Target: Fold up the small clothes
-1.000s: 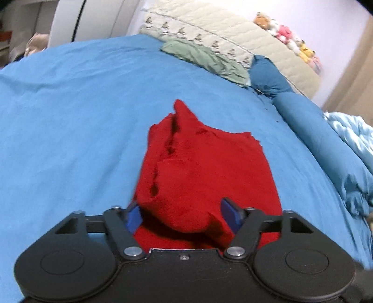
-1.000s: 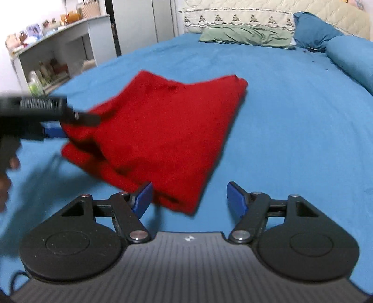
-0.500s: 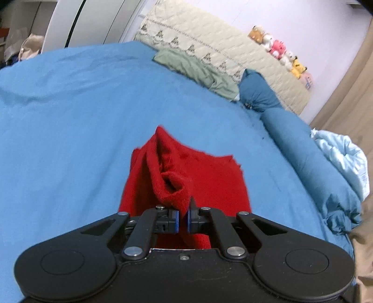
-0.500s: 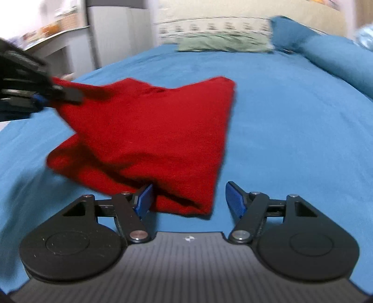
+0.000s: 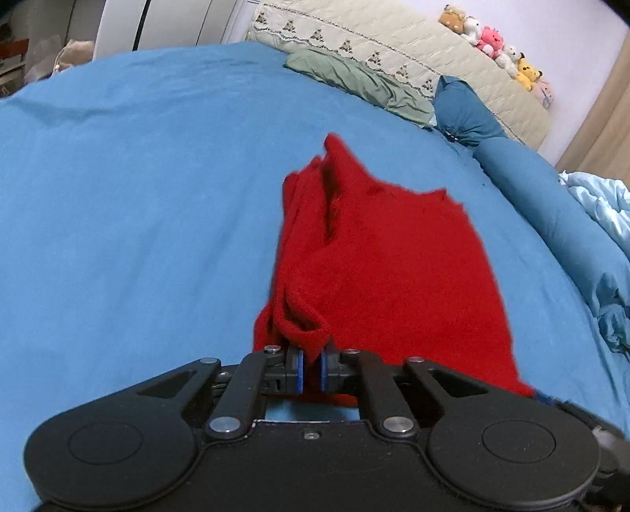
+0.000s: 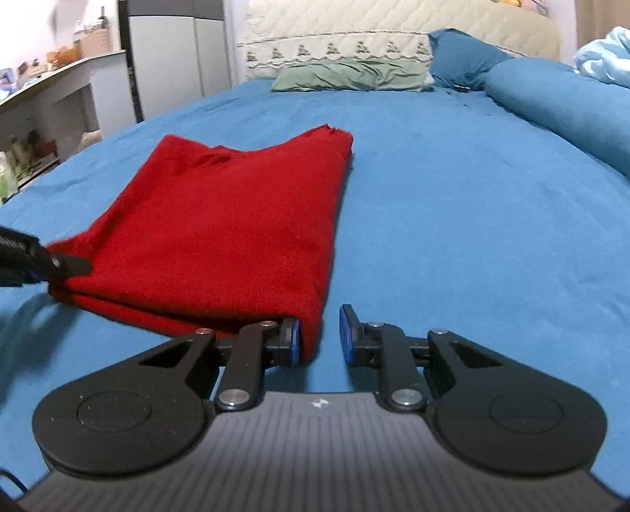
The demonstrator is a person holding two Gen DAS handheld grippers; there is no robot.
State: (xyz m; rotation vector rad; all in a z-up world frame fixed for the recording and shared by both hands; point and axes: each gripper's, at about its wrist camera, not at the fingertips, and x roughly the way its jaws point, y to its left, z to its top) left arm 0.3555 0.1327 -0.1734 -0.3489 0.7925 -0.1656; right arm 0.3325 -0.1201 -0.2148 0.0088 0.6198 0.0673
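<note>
Lying on a wide blue bedsheet point(image 6: 453, 204), a small red knitted garment point(image 6: 236, 220), folded into a rough rectangle with its near edge close to both grippers. Pinched at its near left corner by the left gripper point(image 5: 310, 372), blue pads point(image 5: 300, 372) pressing a bunched fold of red fabric, jaws opening slightly. Seen from the right wrist view, the same left gripper point(image 6: 71, 266) gripping that corner at the picture's left edge. Closing at the near right corner, the right gripper point(image 6: 319, 340): left blue pad point(image 6: 293, 340) touching the red fabric, right pad apart from it, bare sheet visible in the gap, so not yet clamped. Beyond the garment, a crumpled green pillow point(image 6: 350, 75) against a cream quilted headboard point(image 6: 393, 23). Along the right, a long blue bolster point(image 6: 551, 102). On the headboard in the left wrist view, a row of plush toys point(image 5: 492, 39).
</note>
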